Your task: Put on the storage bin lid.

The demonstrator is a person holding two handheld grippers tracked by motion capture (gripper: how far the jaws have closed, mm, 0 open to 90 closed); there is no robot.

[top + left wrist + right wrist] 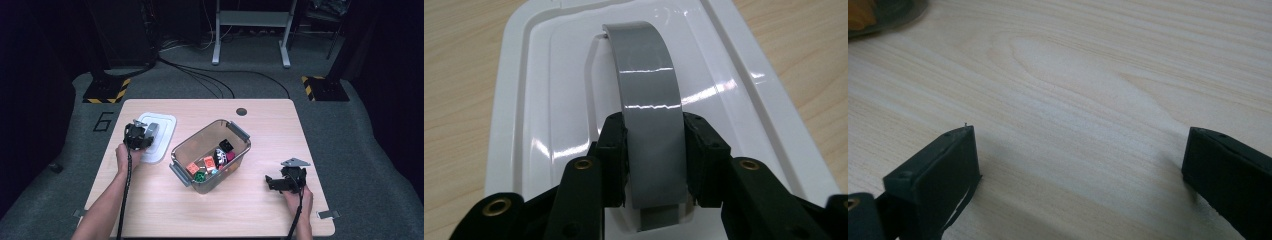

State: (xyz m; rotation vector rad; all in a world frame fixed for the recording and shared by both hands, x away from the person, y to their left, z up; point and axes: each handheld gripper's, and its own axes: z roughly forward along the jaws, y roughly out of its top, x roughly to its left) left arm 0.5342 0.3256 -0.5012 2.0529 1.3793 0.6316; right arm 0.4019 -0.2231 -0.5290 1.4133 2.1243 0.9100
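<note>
The high view looks forward and down over the whole surface (260,210). The left gripper view sits close above the white lid (539,100), at nine o'clock in the high view (167,131); the right gripper view skims bare wood.

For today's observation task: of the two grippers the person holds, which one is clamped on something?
The left gripper: its jaws pinch the grey handle of the white lid. The right gripper is open over bare table.

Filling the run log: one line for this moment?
left gripper: shut on lid handle | right gripper: open over table | bin: uncovered
</note>
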